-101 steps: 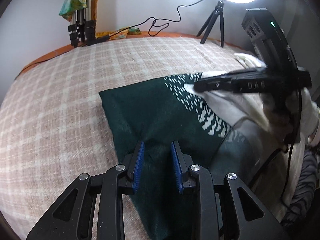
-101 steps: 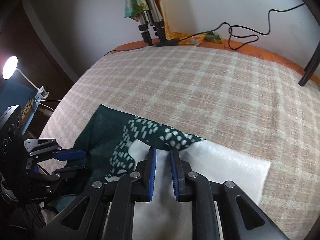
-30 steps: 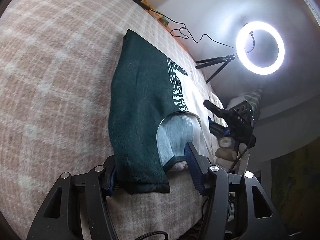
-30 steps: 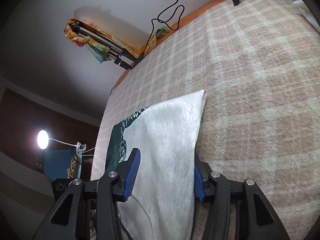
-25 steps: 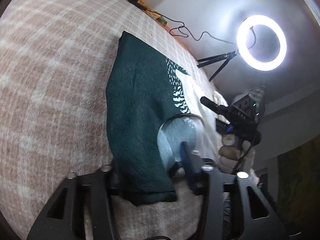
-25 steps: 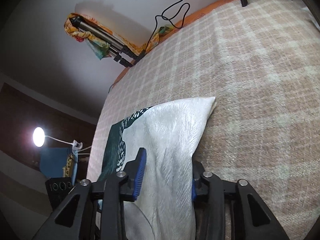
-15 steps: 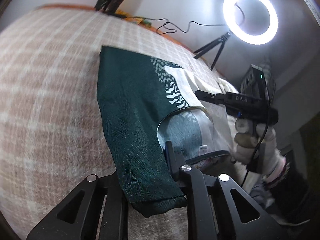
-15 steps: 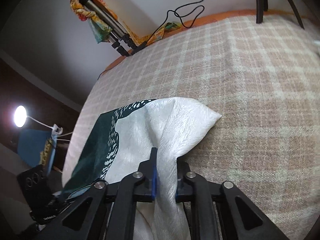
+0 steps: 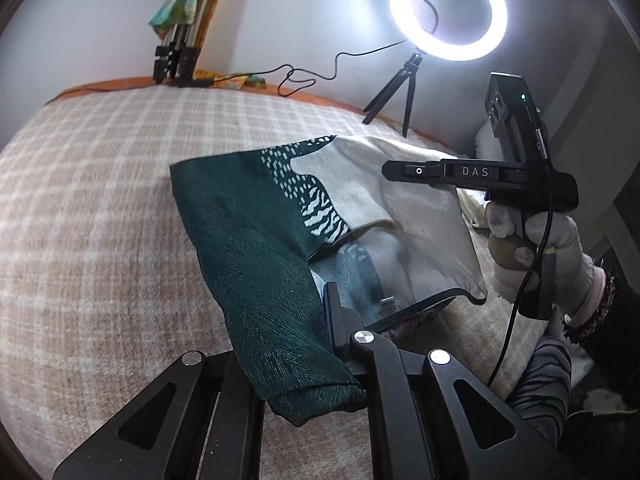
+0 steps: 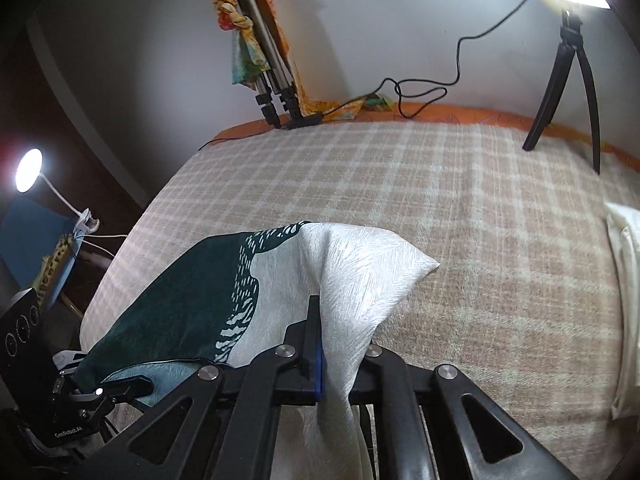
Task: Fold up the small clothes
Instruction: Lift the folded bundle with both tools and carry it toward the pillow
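- A checked blanket (image 9: 100,220) fills the middle and left of both wrist views, with an orange edge along the wall at the top.
- The green-and-white garment (image 9: 256,240) is held up off the blanket at its near end, in the centre of the left wrist view; its far end lies on the checks. The right wrist view shows it at lower centre (image 10: 352,272).
- The left gripper (image 9: 320,340), bottom centre, is clamped on the dark green corner; the cloth drapes over and hides one finger.
- The right gripper (image 10: 324,344), bottom centre of its own view, is pinched tight on the white corner.
- A lit ring light (image 9: 448,10) on a small tripod stands at upper right.
- A folded tripod (image 10: 268,72) with a bright cloth tied on leans at the wall, top centre.
- A black cable (image 10: 420,92) trails along the wall edge.
- A small lamp (image 10: 28,164) glows at far left.
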`<act>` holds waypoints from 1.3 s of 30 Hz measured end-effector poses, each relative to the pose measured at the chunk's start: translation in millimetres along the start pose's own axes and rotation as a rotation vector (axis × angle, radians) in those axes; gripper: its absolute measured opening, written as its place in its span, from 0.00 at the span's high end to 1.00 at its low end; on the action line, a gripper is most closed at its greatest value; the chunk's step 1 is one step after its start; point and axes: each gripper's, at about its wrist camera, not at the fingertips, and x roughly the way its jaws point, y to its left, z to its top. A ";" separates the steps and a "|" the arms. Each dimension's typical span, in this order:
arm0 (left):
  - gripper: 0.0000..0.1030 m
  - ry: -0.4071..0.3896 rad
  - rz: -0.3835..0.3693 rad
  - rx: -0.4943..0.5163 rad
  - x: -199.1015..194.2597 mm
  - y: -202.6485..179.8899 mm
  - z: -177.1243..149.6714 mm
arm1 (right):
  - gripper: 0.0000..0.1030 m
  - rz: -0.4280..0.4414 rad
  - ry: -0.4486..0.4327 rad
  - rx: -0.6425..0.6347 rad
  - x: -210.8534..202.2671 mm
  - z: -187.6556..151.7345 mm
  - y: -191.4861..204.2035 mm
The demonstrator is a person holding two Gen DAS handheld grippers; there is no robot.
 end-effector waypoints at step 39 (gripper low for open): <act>0.94 -0.084 -0.188 0.147 51.2 -106.7 59.1 | 0.98 -0.149 -0.179 -0.006 -146.4 15.2 -95.1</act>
